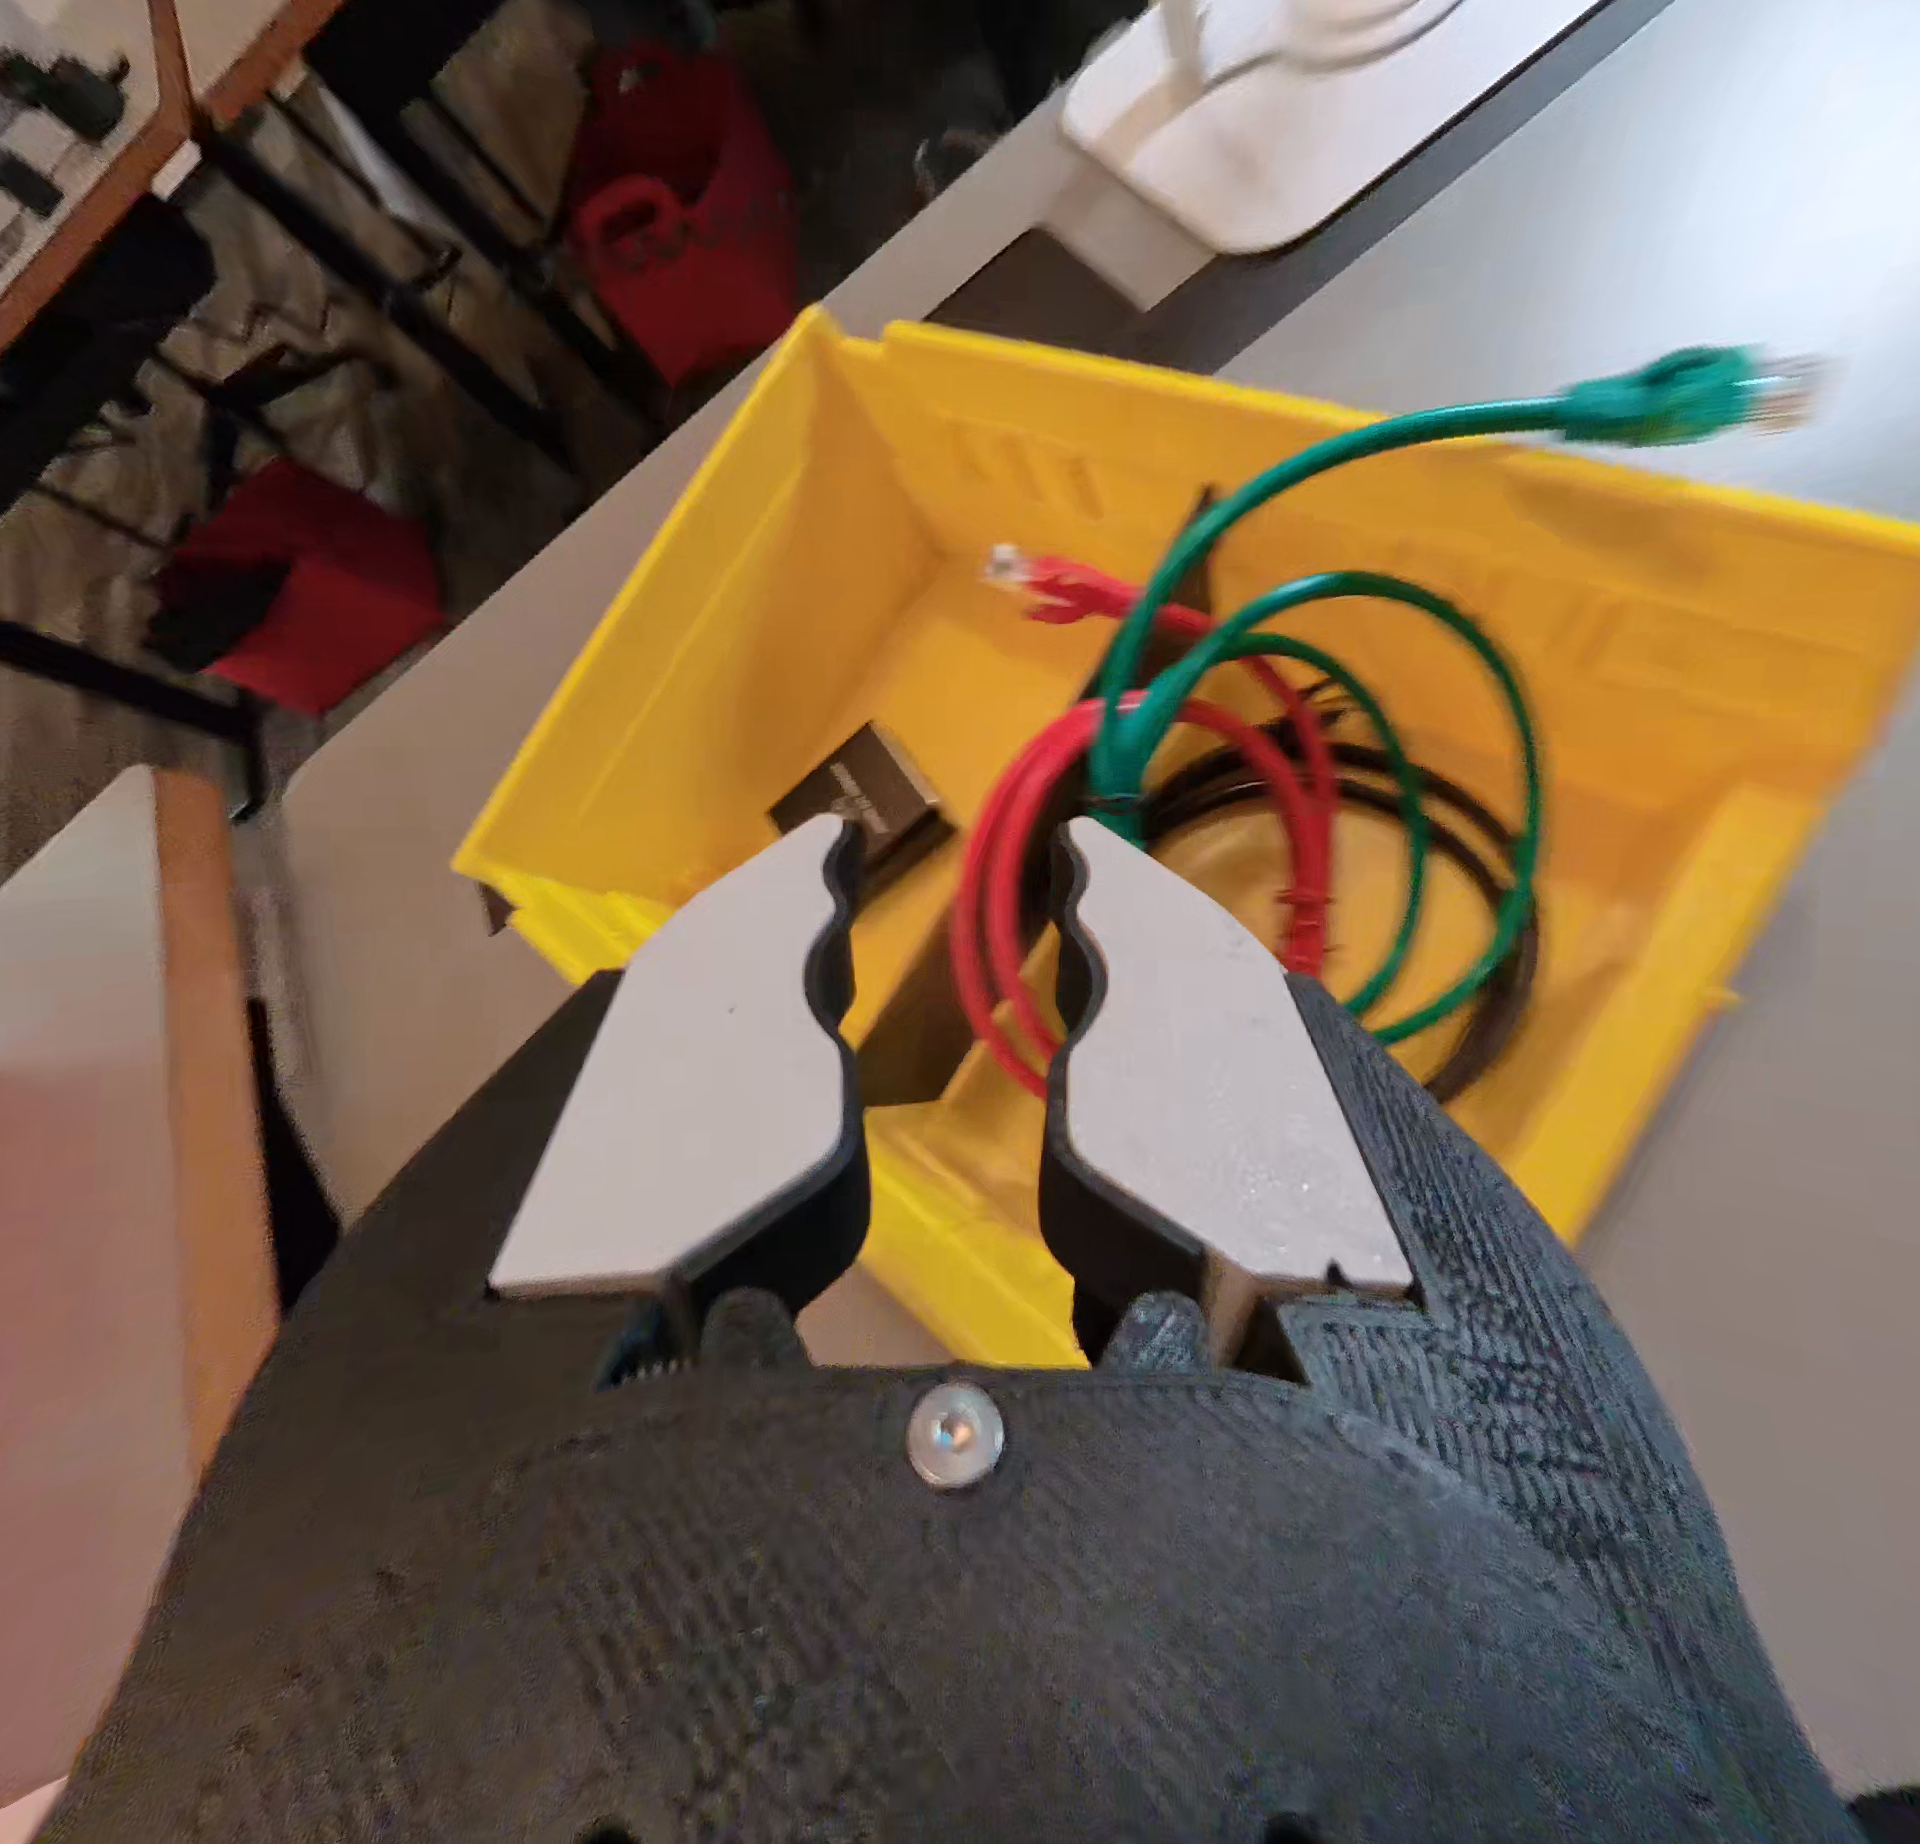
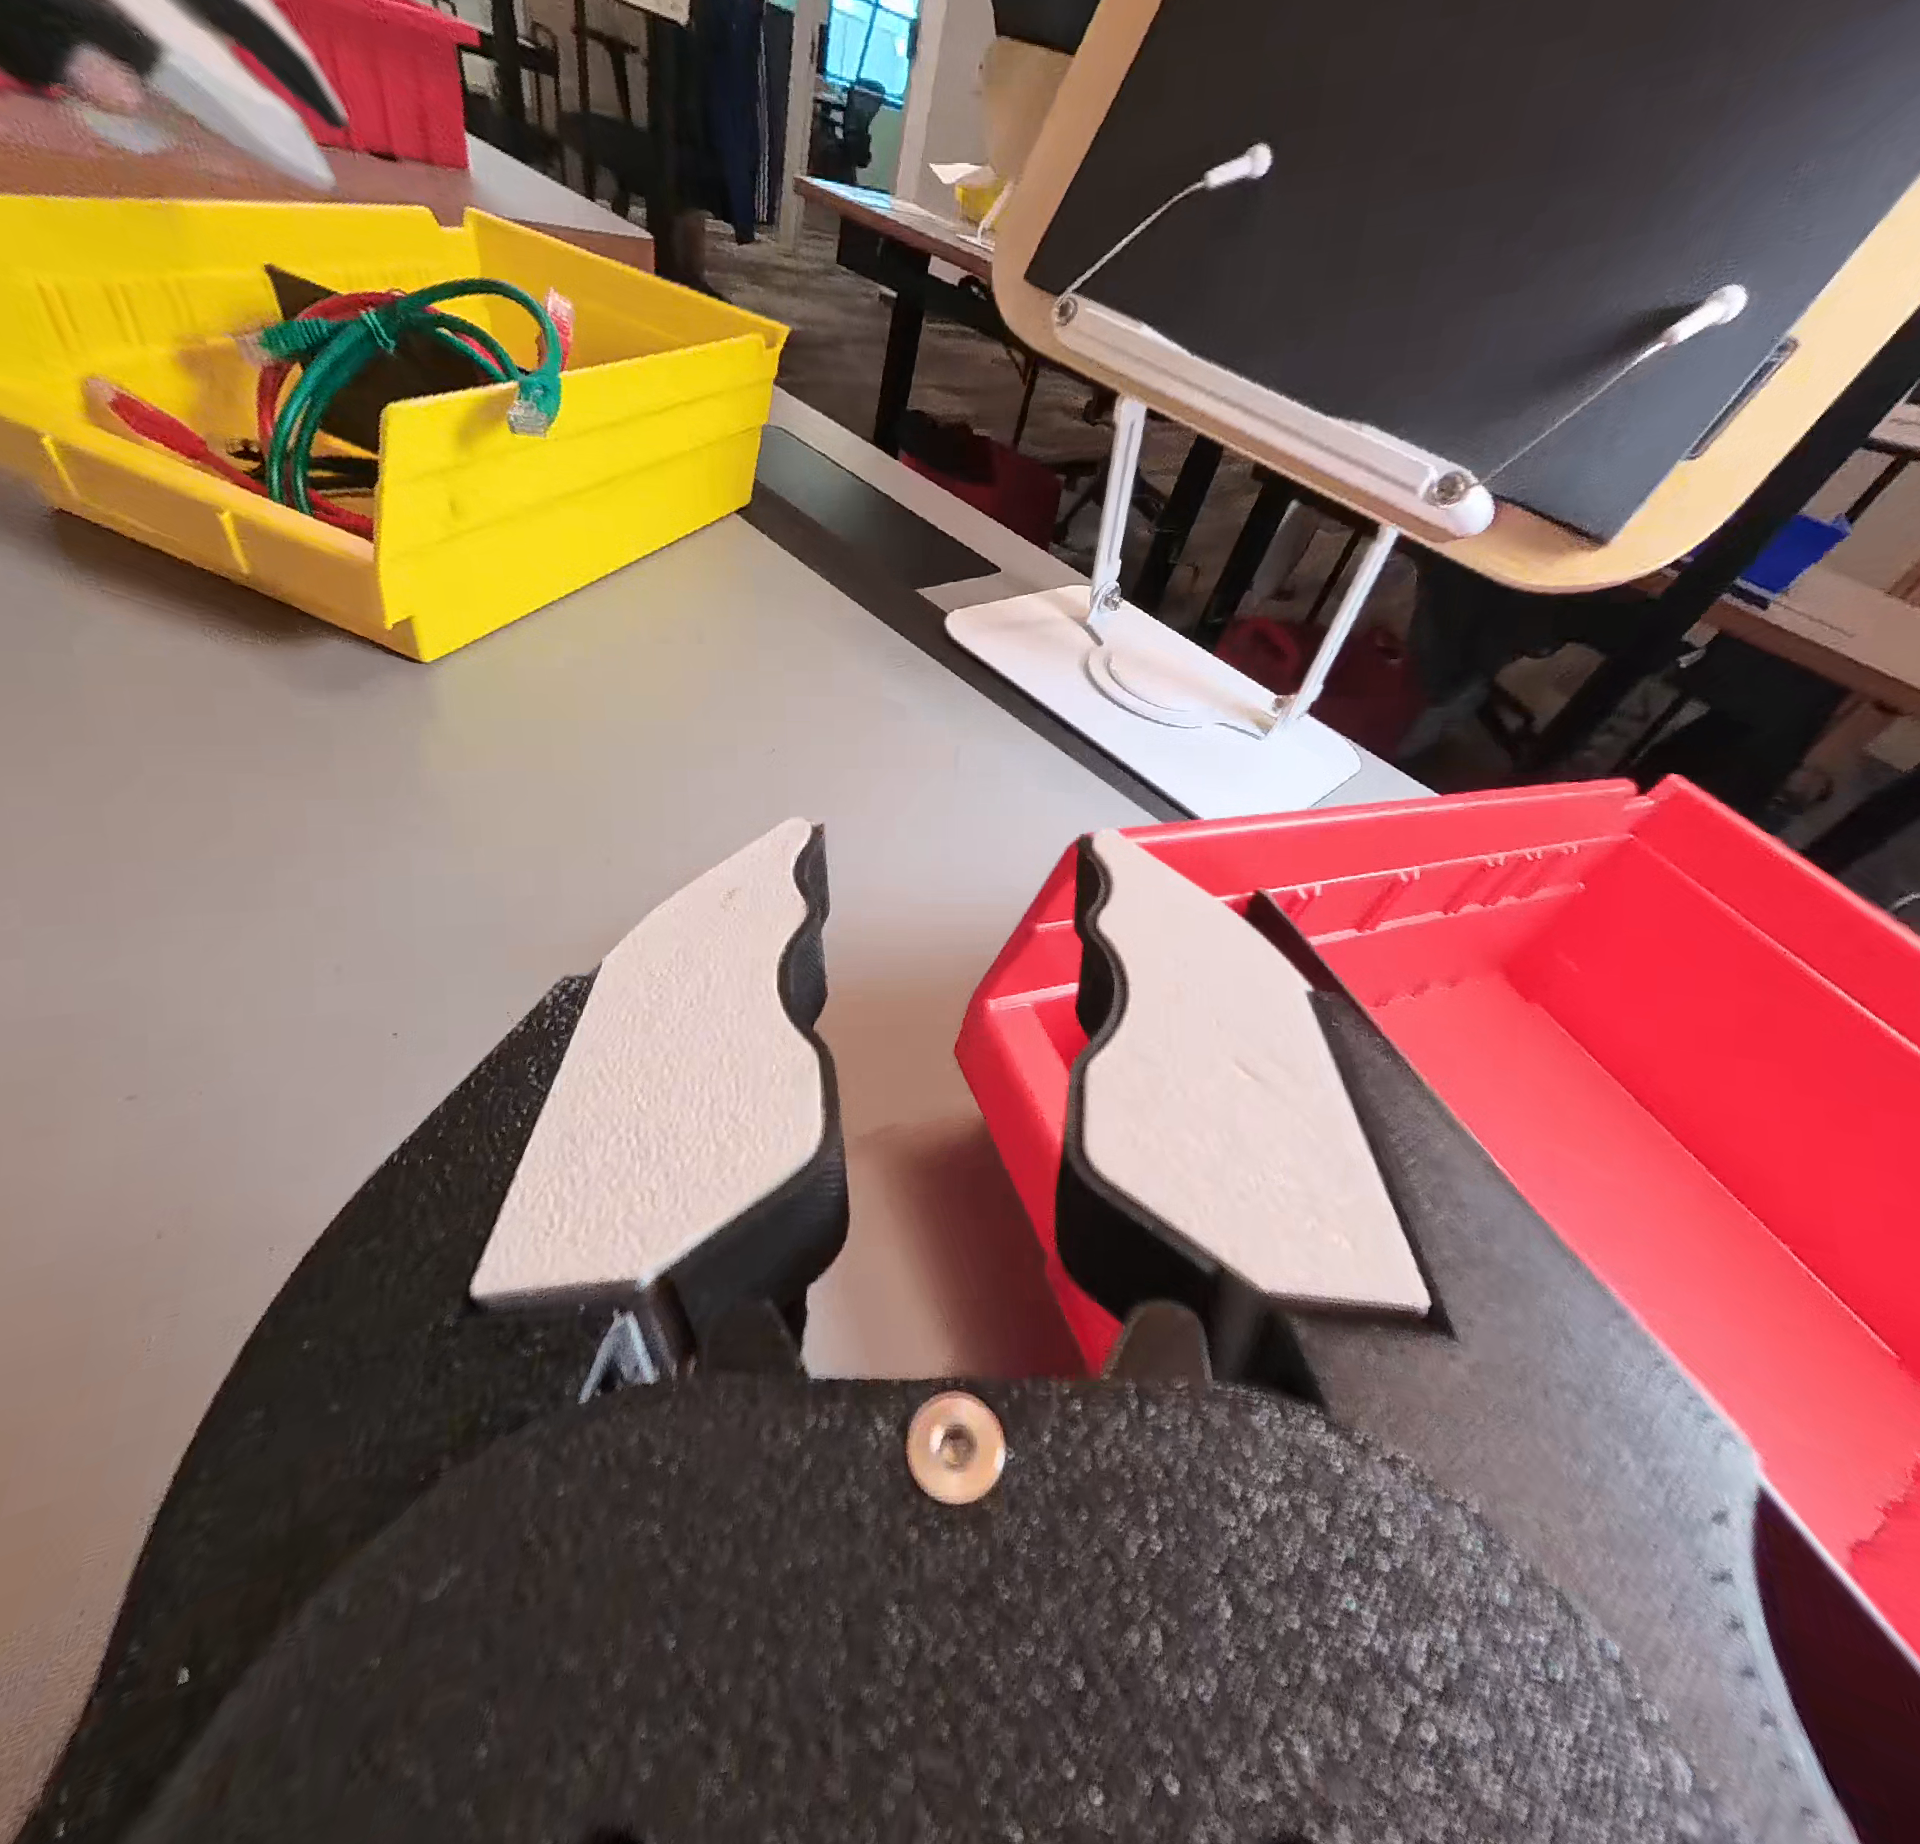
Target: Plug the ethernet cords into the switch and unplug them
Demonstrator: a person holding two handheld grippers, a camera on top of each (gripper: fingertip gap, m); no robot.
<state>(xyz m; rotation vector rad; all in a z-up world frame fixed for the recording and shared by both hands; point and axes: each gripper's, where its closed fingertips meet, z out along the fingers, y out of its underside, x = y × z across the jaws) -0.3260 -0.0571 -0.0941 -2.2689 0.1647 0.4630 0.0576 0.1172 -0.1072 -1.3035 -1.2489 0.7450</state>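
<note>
Nearest, the left gripper (image 1: 951, 838), jaws wide and holding nothing, hovers over the near wall of a yellow plastic bin (image 1: 727, 589) on the grey bench (image 1: 1714, 236). Inside lie a small dark box, likely the switch (image 1: 868, 802), and coiled red ethernet cord (image 1: 987, 921) and green ethernet cord (image 1: 1403, 755), tied together with a black cable. The right gripper (image 2: 951, 885), also wide and empty, hangs beside an empty red plastic bin (image 2: 1662, 1119). Farther off stands a white tablet stand (image 2: 1153, 693). Risk: grabbing the tied coil could drag every cord out together.

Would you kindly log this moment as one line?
left gripper: open above yellow bin | right gripper: open, empty | cords: in bin, unplugged
</note>
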